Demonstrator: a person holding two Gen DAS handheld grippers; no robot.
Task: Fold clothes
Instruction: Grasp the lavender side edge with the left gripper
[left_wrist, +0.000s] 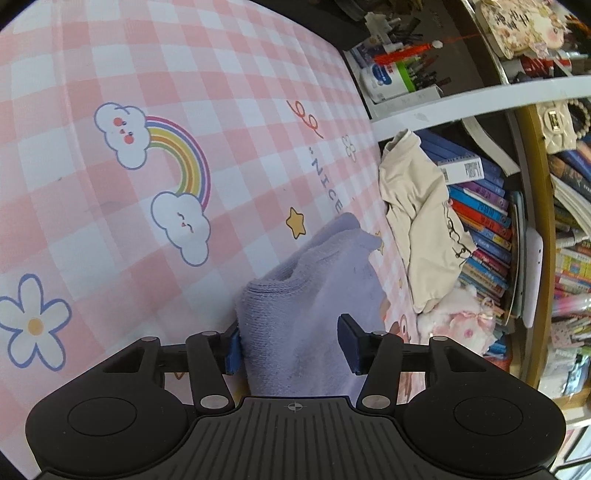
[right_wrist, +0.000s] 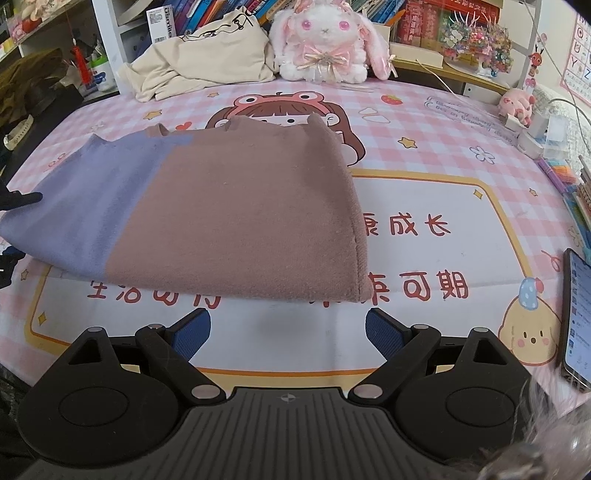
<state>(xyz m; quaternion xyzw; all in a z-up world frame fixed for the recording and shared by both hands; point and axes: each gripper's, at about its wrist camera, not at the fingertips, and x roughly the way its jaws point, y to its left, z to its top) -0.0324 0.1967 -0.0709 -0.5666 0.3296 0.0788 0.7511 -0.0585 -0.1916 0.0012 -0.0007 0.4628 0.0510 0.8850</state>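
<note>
Looking along your left gripper (left_wrist: 291, 343), you have the lavender end of the two-tone sweater (left_wrist: 314, 295) bunched between its blue pads (left_wrist: 233, 350); the left pad sits against the fold, while the right pad seems to stand a little off the cloth, so you cannot tell from this view whether the jaws actually pinch it. The fabric rises in a thick roll that hides the tabletop straight ahead, and the gripper body cuts off its lower part. Your right gripper (right_wrist: 288, 338) has its jaws spread wide with nothing between them, hovering over the printed desk mat (right_wrist: 424, 206) just short of the near hem of the sweater (right_wrist: 229, 221), not touching it. From that side the garment lies folded over on the mat, mauve across most of it and lavender at the left, with its left corner running out of frame beside a dark finger of the other gripper. The sweater covers part of the mat's cartoon girl and red lettering. At the back edge a cream garment (right_wrist: 199, 62) is heaped in front of the books (left_wrist: 484, 221), next to a plush rabbit (right_wrist: 325, 40). A phone (right_wrist: 578, 317) lies at the right, half cut off by the frame.
</note>
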